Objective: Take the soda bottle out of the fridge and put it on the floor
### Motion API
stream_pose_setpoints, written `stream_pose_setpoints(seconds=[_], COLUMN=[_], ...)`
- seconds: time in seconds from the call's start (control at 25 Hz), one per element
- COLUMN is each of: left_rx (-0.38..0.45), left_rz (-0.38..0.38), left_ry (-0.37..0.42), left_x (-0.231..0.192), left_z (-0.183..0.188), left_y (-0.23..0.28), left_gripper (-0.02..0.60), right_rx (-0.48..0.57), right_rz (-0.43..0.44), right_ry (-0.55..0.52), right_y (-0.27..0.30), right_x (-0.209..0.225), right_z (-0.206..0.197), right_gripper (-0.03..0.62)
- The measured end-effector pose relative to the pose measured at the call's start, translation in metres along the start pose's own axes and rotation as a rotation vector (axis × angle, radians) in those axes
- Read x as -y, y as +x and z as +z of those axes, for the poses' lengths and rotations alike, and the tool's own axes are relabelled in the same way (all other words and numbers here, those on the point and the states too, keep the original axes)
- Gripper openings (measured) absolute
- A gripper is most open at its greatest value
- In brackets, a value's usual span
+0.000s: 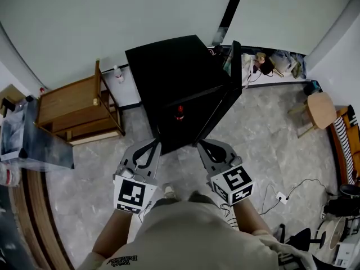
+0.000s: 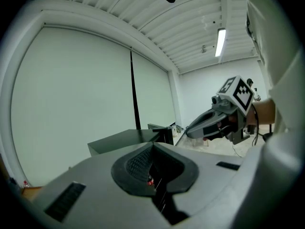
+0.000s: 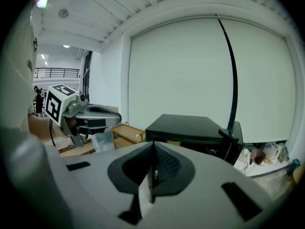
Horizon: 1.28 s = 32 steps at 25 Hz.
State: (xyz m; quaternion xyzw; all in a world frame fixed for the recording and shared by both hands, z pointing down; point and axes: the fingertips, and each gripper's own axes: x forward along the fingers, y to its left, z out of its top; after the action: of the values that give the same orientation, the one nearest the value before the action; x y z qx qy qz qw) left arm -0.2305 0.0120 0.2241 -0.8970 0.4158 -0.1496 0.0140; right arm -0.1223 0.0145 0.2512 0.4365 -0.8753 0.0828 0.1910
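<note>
A black mini fridge (image 1: 169, 72) stands on the floor in front of me, its door (image 1: 222, 108) swung open to the right. In the dark interior a small red-topped item (image 1: 179, 113) shows, probably the soda bottle; little else of it is visible. My left gripper (image 1: 154, 145) and right gripper (image 1: 201, 145) hover side by side just short of the fridge opening, both shut and empty. In the left gripper view the jaws (image 2: 152, 146) meet, and a red speck (image 2: 150, 180) shows through the slit. The right gripper's jaws (image 3: 153, 144) are likewise pressed together, pointing at the fridge (image 3: 190, 128).
A wooden shelf unit (image 1: 73, 108) stands left of the fridge, with a white bottle (image 1: 118, 75) behind it. A clear plastic bin (image 1: 34, 139) is at far left. Clutter (image 1: 270, 63) lies against the back wall, a wooden stool (image 1: 320, 108) at right, and a power strip with cables (image 1: 281, 197) on the floor.
</note>
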Motion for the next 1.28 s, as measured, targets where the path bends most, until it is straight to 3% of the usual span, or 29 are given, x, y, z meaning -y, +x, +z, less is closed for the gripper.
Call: stream_pose_setpoints(seconds=[0.56, 0.72, 1.28], left_rx=[-0.018, -0.043, -0.118], left_rz=[0.038, 0.061, 0.157], left_ry=[-0.024, -0.035, -0.084], left_x=[-0.018, -0.019, -0.031], left_z=[-0.008, -0.013, -0.033], left_y=[0.048, 0.059, 0.094], left_gripper=[0.006, 0.006, 0.006], right_rx=[-0.144, -0.179, -0.244], right_rz=[0.047, 0.050, 0.092], right_ry=[-0.136, -0.141, -0.118], right_y=[0.093, 0.123, 0.223], right_x=[0.056, 0.075, 0.118], right_z=[-0.033, -0.048, -0.121], right_gripper=[-0.002, 0.119, 0.201])
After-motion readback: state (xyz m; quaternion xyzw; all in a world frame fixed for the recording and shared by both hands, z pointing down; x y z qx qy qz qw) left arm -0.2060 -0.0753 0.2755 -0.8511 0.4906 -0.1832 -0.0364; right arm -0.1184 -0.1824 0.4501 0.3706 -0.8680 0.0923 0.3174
